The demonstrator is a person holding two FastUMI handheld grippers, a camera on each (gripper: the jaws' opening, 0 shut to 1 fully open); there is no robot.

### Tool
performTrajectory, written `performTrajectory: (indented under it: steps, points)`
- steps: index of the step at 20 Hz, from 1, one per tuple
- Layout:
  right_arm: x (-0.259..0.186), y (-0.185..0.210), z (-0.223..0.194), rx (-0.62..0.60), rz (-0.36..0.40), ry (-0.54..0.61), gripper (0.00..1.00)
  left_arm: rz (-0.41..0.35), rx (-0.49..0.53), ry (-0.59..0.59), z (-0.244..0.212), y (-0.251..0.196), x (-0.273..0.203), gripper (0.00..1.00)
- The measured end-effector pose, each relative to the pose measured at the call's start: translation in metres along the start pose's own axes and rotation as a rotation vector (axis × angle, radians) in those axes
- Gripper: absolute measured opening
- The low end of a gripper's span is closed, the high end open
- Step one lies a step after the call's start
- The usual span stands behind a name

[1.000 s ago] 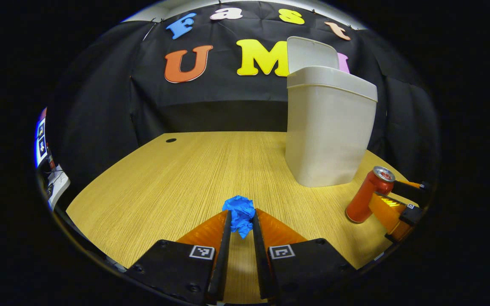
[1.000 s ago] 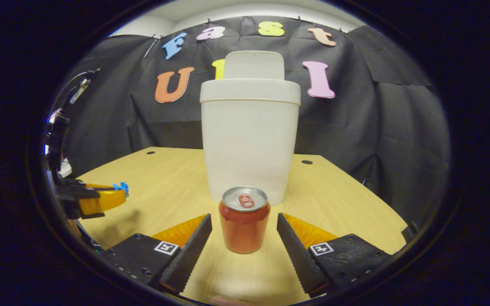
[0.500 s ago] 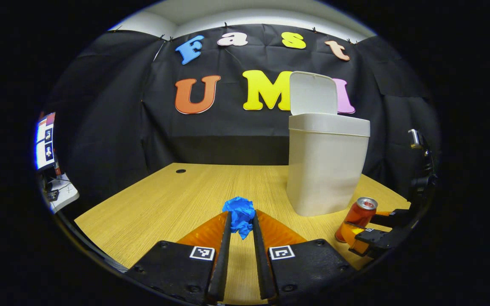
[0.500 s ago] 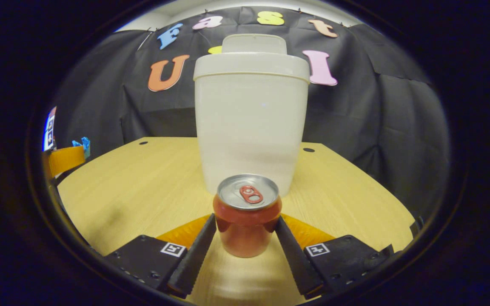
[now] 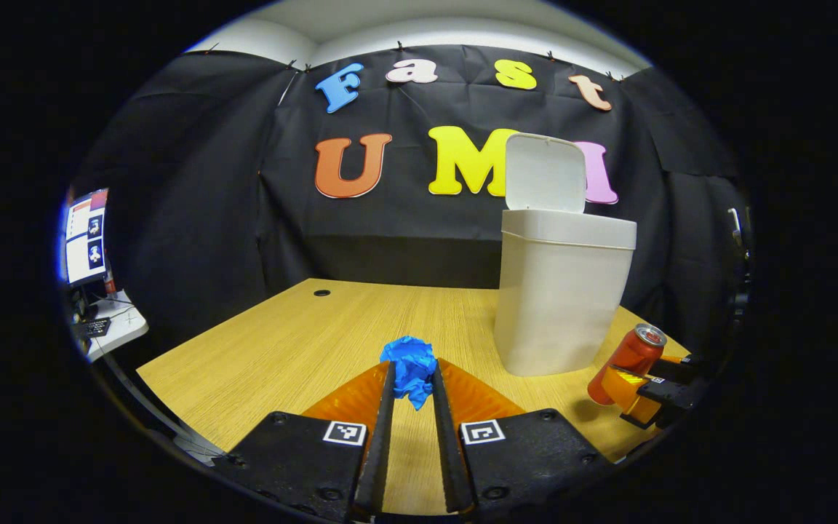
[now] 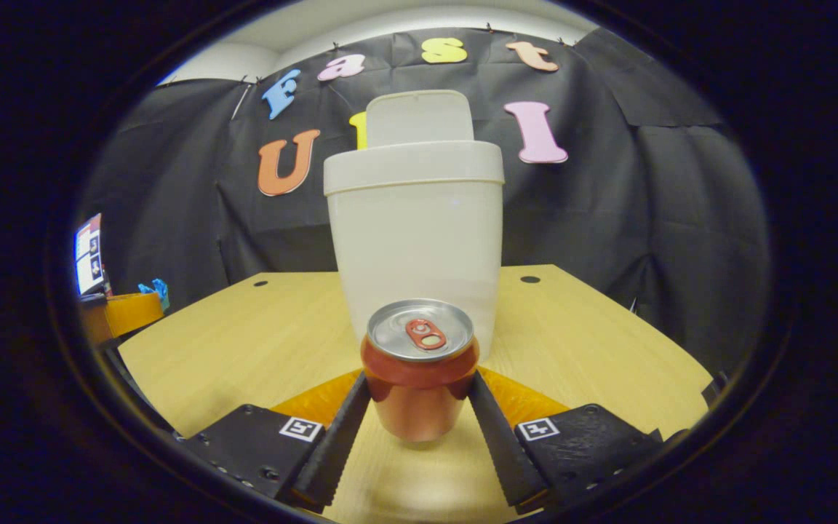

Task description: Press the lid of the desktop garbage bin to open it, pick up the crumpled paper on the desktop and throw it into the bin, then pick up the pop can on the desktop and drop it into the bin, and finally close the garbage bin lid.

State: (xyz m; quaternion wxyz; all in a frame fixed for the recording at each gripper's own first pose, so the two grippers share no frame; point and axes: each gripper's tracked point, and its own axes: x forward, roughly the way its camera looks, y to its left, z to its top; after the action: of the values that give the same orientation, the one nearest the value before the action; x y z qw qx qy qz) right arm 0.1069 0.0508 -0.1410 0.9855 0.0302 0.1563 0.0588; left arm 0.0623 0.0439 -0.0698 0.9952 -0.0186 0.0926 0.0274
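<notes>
Left gripper (image 5: 412,378) clenched on crumpled blue paper ball (image 5: 409,367), held above light wooden worktop (image 5: 302,342). Right gripper (image 6: 419,397) grasps red aluminium pop can (image 6: 419,367) upright (both fingers against its sides), can lifted just clear of worktop. Tall white plastic garbage bin (image 6: 416,240) stands behind can, flip lid (image 6: 419,116) raised open.

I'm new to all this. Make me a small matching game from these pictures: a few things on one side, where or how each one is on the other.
Things:
1. crumpled paper
2. pop can
3. bin lid
4. bin

States:
a. standing on the table
b. flipped up
c. clamped in the right gripper
d. clamped in the left gripper

Pairs: 1-d, 2-c, 3-b, 4-a
</notes>
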Motion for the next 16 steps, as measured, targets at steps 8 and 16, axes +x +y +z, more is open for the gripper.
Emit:
performTrajectory:
  steps: [8, 16]
  points:
    - [-0.037, -0.024, 0.028, 0.004, 0.039, -0.034, 0.81, 0.009, -0.030, -0.100, 0.055, -0.013, -0.014, 0.34]
    - [-0.080, -0.047, 0.073, -0.013, 0.039, -0.124, 0.80, -0.046, -0.008, -0.150, 0.114, -0.055, -0.006, 0.34]
